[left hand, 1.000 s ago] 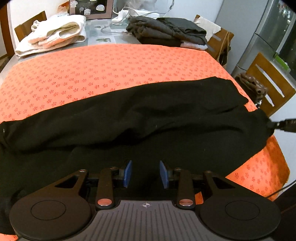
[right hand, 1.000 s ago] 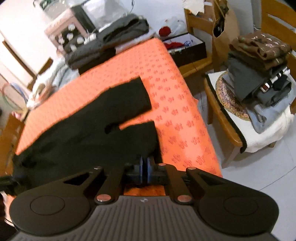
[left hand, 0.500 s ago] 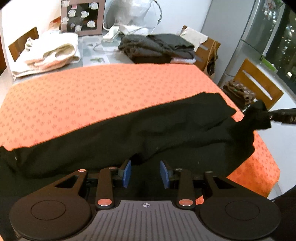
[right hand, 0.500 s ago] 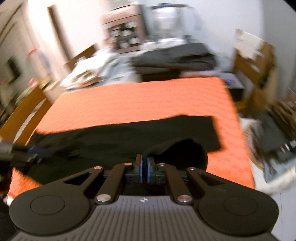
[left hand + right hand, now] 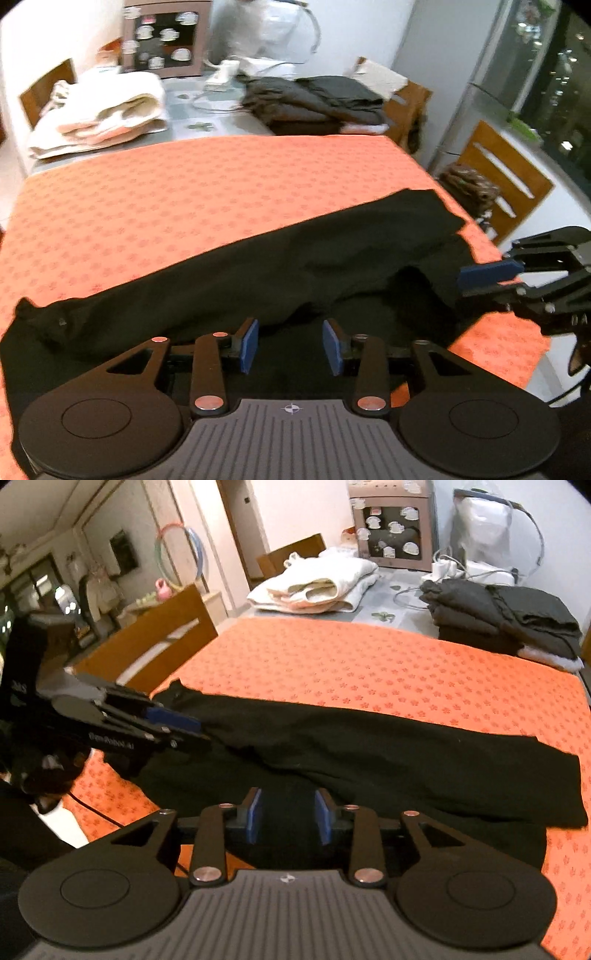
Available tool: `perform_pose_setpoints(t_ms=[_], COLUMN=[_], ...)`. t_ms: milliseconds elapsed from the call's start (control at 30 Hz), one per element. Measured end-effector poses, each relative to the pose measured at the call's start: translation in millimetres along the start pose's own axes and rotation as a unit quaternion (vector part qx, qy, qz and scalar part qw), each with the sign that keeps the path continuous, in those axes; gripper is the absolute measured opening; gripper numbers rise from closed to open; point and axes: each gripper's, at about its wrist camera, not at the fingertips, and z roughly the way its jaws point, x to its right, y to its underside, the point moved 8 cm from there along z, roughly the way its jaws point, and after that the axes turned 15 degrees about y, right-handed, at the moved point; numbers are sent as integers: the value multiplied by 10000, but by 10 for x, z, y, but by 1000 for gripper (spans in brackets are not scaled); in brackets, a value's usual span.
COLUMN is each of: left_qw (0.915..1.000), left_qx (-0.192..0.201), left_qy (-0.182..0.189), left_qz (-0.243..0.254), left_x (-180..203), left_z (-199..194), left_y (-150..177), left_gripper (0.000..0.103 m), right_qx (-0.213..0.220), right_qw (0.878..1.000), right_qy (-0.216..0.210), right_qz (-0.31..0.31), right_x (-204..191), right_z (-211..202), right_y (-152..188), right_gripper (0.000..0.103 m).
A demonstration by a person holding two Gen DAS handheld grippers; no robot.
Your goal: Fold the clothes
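Now | black garment point(image 5: 280, 269) flat | right gripper point(image 5: 288, 816) just opened, empty

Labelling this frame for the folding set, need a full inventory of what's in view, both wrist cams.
black garment: 1, black, laid long across the orange cloth's near side
orange cloth: 1, orange with small flower print, covering the table
pale folded stack: 1, cream and white, far left of table
dark folded stack: 1, grey-black, far right of table
wooden chairs: at least 2, brown, beside the table
left claw: 1, black with blue pads, open over the garment
right claw: 1, same, jaws just opened, gripping nothing
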Motion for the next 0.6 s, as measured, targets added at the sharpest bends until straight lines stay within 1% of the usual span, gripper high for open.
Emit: perform_pose_setpoints(t_ms=[100, 200, 333, 433, 533, 600], left_qw=[9991, 9969, 9927, 9887, 9846, 9824], left_qx=[-32, -82, -131, -67, 5, 52], left_qy=[412, 781, 1158, 1308, 1371, 1352], left_qz=[54, -3, -324, -728, -1085, -1285], left_x=[198, 397, 584, 640, 669, 683], left_z=[112, 299, 595, 796, 988, 1104], left_y=[-17, -14, -23, -65, -115, -142], left_gripper=[42, 42, 42, 42, 41, 40], right_qx=[-11, -143, -293, -340, -362, -388], right_qw=[9994, 9976, 9934, 9892, 9866, 9867], right_qy=[94, 339, 736, 942, 1014, 968], right_qz=[324, 591, 832, 1070, 1229, 1249], right_x=[230, 535, 952, 1260, 1519, 1624], right_z=[-135, -187, -224, -250, -242, -167], right_y=[46, 169, 305, 400, 445, 443], right_gripper=[36, 36, 36, 37, 37, 37])
